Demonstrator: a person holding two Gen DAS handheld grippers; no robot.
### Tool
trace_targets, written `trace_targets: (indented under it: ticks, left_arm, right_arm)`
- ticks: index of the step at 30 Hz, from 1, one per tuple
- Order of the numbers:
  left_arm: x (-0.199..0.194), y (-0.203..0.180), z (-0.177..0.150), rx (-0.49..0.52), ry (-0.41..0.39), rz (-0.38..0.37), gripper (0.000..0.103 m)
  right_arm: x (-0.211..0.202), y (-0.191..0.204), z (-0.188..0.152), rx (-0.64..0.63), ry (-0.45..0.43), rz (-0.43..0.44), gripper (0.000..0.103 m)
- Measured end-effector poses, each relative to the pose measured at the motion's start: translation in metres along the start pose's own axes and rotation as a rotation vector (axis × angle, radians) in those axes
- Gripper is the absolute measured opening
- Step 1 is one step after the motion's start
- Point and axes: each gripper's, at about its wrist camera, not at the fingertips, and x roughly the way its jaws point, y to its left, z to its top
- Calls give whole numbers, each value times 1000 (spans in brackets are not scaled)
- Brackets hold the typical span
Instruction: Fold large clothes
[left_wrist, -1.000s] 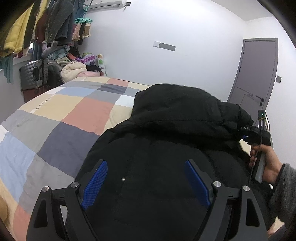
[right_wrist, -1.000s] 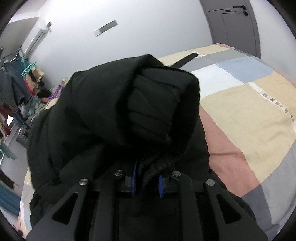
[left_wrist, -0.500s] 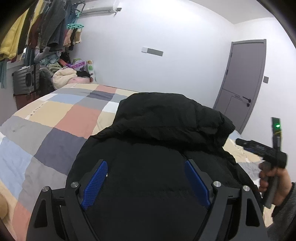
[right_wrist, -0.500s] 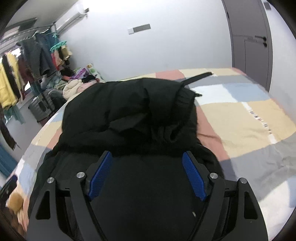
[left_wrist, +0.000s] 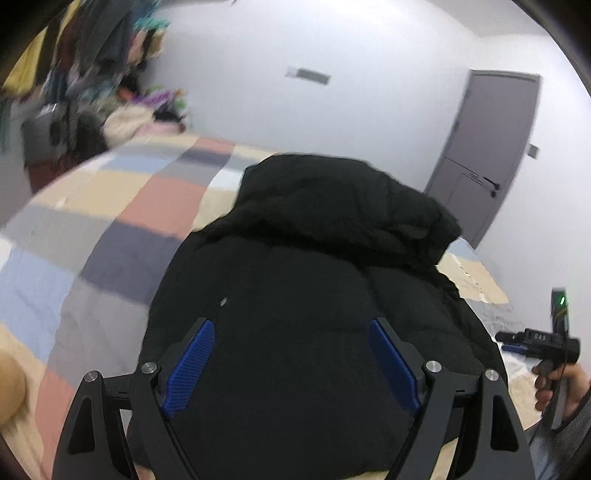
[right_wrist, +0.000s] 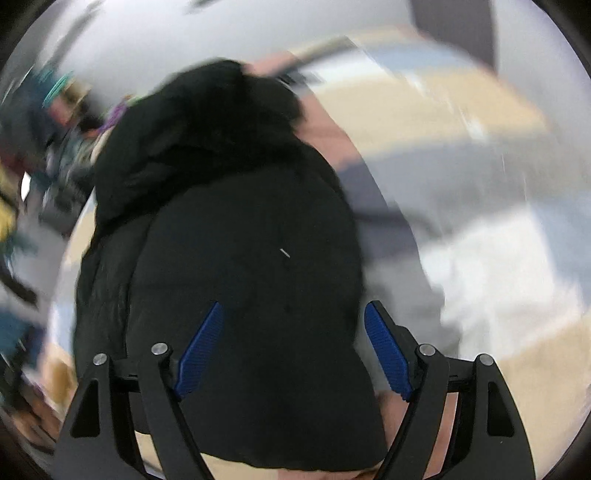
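A large black padded jacket (left_wrist: 314, 295) lies folded in a bulky heap on a patchwork bedspread (left_wrist: 110, 221). Its sleeves are laid over the upper part, forming a thick roll at the far end. My left gripper (left_wrist: 291, 350) is open and empty, hovering over the jacket's near end. My right gripper (right_wrist: 293, 343) is open and empty above the same jacket (right_wrist: 240, 240). The right gripper also shows in the left wrist view (left_wrist: 535, 339), held in a hand off the jacket's right side.
The checked bedspread (right_wrist: 461, 184) spreads to both sides of the jacket. Hanging clothes (left_wrist: 92, 44), a suitcase (left_wrist: 44, 129) and piled laundry stand at the back left. A grey door (left_wrist: 491, 147) is at the back right.
My right gripper let go of the black sleeve cuff, opened, and pulled back off the jacket to the right. The sleeve now rests on the jacket. Both views are blurred by motion.
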Motion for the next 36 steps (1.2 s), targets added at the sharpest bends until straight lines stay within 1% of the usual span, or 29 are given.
trace_targets:
  ticks: [2, 6, 8, 10, 11, 12, 14, 16, 18, 21, 23, 24, 25, 27, 29, 30, 31, 33, 34, 36]
  left_arm:
    - [0, 22, 1, -91, 39, -7, 85]
    - [5, 56, 3, -189, 111, 29, 86]
    - [13, 82, 2, -281, 168, 21, 88]
    - [18, 101, -2, -364, 186, 50, 88]
    - [20, 108, -3, -386, 191, 57, 88]
    - [25, 114, -4, -409, 205, 56, 88]
    - [33, 123, -7, -444, 236, 45, 88]
    - [41, 133, -13, -495, 275, 40, 88]
    - [45, 141, -17, -523, 288, 66, 88]
    - [54, 149, -21, -528, 330, 106, 88]
    - [66, 151, -24, -518, 375, 125, 88]
    - [72, 152, -25, -518, 391, 131, 88]
    - [80, 153, -29, -524, 423, 139, 88]
    - [88, 154, -31, -535, 450, 131, 88]
    - [95, 154, -33, -540, 458, 87, 88]
    - [98, 153, -34, -548, 467, 54, 88]
    - [102, 152, -35, -563, 479, 0, 88]
    - [103, 147, -36, -560, 486, -45, 88]
    - [102, 143, -36, -553, 484, -68, 88]
    - [96, 134, -34, -538, 469, -140, 88]
  right_arm:
    - [9, -20, -3, 97, 47, 29, 81]
    - [33, -48, -6, 249, 149, 82, 82]
    - [41, -55, -10, 302, 179, 165, 82]
    - [40, -43, -11, 296, 194, 260, 82]
    - [37, -37, -11, 274, 190, 302, 84]
    - [30, -31, -11, 252, 169, 329, 84]
    - [16, -18, -12, 193, 110, 372, 85]
    - [10, -8, -13, 158, 97, 416, 85]
    - [7, -2, -14, 128, 95, 458, 85]
    - [7, 2, -14, 117, 91, 501, 85]
    - [13, -1, -15, 141, 104, 491, 85]
    - [19, -3, -13, 160, 120, 470, 85]
    - [26, -6, -14, 184, 139, 447, 85]
    - [38, -15, -12, 227, 175, 396, 85]
    - [49, -26, -15, 272, 207, 325, 85]
    - [55, -29, -17, 294, 230, 279, 85]
    - [61, -31, -19, 304, 252, 250, 85]
    - [69, -29, -20, 296, 279, 240, 85]
    - [68, -24, -19, 280, 280, 260, 85]
    - [61, -14, -19, 244, 264, 337, 85]
